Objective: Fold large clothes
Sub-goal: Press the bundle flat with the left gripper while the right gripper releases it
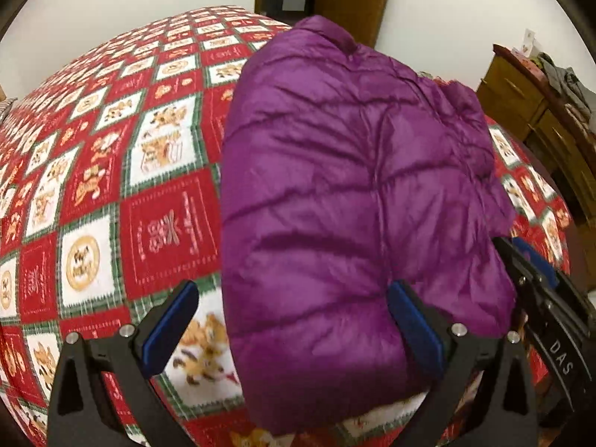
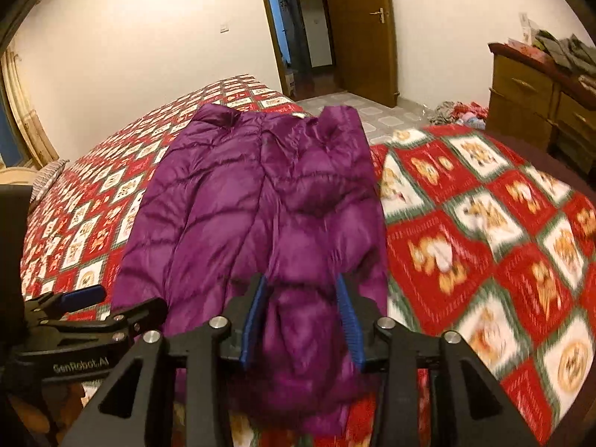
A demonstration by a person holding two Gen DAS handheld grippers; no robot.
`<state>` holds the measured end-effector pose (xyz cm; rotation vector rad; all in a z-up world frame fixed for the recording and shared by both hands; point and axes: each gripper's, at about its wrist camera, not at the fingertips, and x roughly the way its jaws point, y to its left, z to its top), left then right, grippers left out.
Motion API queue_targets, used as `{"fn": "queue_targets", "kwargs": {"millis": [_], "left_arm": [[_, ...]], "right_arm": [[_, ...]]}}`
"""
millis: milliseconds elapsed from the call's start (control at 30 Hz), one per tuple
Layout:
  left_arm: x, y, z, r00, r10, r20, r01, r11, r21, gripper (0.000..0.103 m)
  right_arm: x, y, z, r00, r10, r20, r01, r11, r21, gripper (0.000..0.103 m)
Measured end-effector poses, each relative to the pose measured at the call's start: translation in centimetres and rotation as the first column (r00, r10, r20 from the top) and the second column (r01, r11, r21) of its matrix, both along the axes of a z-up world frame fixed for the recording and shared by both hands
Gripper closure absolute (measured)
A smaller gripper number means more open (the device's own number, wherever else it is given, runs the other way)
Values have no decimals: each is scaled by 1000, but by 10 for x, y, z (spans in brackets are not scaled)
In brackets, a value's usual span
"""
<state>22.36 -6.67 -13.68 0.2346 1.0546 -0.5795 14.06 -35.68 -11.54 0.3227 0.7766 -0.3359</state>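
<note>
A purple quilted down jacket [image 1: 354,193] lies lengthwise on the bed, collar at the far end; it also shows in the right wrist view [image 2: 238,201]. My left gripper [image 1: 294,320] is open wide over the jacket's near left hem, its left finger over the bedspread, its right finger [image 1: 413,324] on the jacket. My right gripper [image 2: 301,316] has its jaws partly closed around a bunched fold of the jacket's near hem. The right gripper also shows at the right edge of the left wrist view [image 1: 536,272], and the left gripper shows at the left of the right wrist view [image 2: 85,305].
The bed carries a red, white and green patchwork bedspread [image 1: 111,193] with bear prints. A wooden dresser [image 2: 529,104] with clothes on top stands at the right. An open wooden door [image 2: 357,29] and a pile of clothes [image 2: 458,111] on the floor are beyond the bed.
</note>
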Motion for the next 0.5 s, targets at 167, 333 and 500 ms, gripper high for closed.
{"fn": "queue_targets", "kwargs": {"millis": [167,333,500], "left_arm": [[-18,9,-6,1000,-23,-14,23,1000,-4,0],[-35,20,-13,998,-41,-54,40,999,-21,0],[-61,28,-30,988,-84,-130,83,996,-13,0]], "right_arm": [[-19,8,-7,1000,-10,-7,10,1000,12,58],[-38,14,-8,999,-34,-24,35,999,28,56],[-59,25,-8,997,-56,-46,57,998,32,49]]}}
